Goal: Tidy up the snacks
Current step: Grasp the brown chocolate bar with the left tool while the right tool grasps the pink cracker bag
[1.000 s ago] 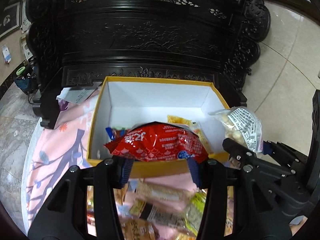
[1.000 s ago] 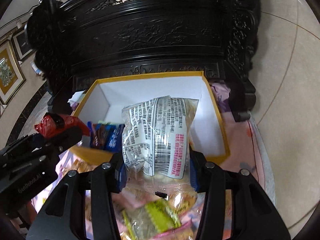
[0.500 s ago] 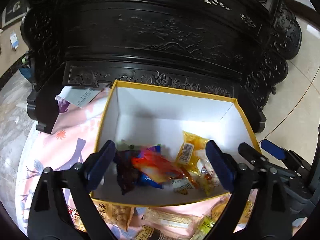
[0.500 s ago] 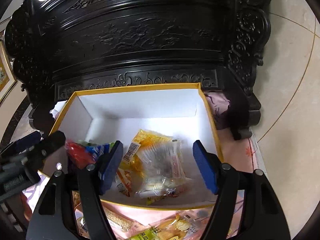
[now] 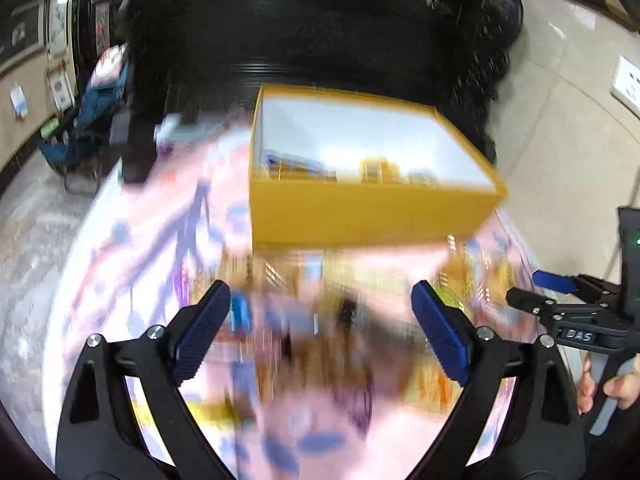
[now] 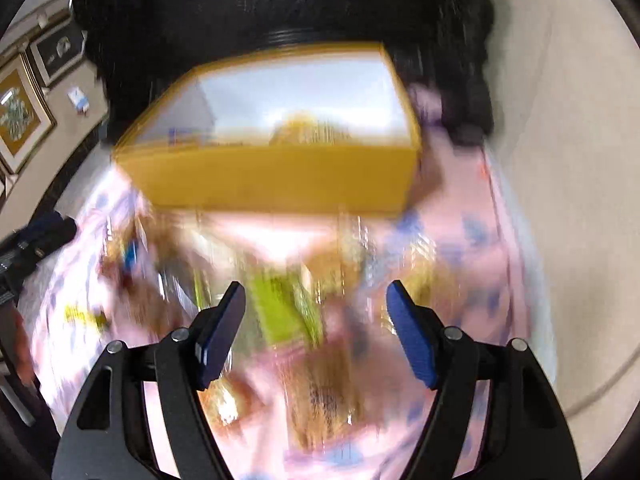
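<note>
Dark carved wooden furniture [image 5: 340, 32] is seen behind a pink floral cloth [image 5: 132, 240] spread over pale floor tiles. A rectangular yellow cardboard box [image 5: 360, 208] with white inner walls stands on the cloth; a few snack packets [image 6: 308, 132], blurred, lie inside it. Loose wrapped snacks [image 6: 280, 304] are scattered on the cloth between box and grippers. Left gripper [image 5: 320, 328]: jaws recently opened, now wide, nothing between. Right gripper [image 6: 316, 320]: likewise spread, empty.

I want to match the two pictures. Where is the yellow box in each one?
Left wrist view: the yellow box sits just above the middle, a bit to the right.
Right wrist view: the yellow box sits above the middle, a bit to the left.
Shared landmark: the dark carved cabinet behind the box.
</note>
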`<state>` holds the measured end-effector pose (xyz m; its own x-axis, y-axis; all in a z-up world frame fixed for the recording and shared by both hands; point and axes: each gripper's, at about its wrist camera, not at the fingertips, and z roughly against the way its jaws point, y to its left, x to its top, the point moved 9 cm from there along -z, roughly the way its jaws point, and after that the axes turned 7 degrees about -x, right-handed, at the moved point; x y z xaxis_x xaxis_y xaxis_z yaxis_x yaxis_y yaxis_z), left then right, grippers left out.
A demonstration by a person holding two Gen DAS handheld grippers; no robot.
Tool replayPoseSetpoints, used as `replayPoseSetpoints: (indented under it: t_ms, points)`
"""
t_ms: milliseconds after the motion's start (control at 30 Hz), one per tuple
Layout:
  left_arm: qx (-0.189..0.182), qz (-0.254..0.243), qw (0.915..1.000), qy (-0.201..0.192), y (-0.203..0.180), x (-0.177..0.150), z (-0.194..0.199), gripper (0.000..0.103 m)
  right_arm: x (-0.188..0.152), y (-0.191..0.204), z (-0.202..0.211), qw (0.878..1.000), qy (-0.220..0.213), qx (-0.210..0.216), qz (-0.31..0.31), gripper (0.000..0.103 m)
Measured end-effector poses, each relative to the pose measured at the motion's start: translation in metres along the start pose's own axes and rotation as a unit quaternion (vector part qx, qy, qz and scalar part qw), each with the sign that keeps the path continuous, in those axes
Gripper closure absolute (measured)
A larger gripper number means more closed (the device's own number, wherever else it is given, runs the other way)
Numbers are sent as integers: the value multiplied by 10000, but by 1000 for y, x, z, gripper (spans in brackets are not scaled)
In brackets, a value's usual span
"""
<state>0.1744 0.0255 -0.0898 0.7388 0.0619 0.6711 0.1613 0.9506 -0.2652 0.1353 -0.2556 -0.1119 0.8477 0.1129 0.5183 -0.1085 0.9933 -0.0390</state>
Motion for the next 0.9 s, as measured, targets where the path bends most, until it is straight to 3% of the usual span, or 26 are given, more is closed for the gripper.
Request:
replayPoseSetpoints:
  t_ms: [133, 400, 500, 667, 800, 900]
  points:
    - [-32, 324, 9992, 219, 21, -58, 13, 10, -49, -6, -19, 9992, 379, -121, -94, 29]
    - [515, 746, 9958, 114, 79, -91, 56, 10, -53, -2, -42, 9985, 490, 19, -252, 29]
    - [592, 842, 9946, 129, 87, -96, 62, 10, -52, -4, -49, 9991, 292, -148, -285, 30]
    - [523, 703, 9960, 145, 80, -93, 59, 10, -65, 3, -42, 9990, 159, -422, -38, 41]
    - [504, 280, 9983, 80, 66, -71, 42, 10, -80, 10, -35, 9991, 122, -382, 125, 41]
    - [255, -199, 9989, 346, 50, -58, 12, 10, -83, 9, -34, 9994, 89, -326, 25, 41]
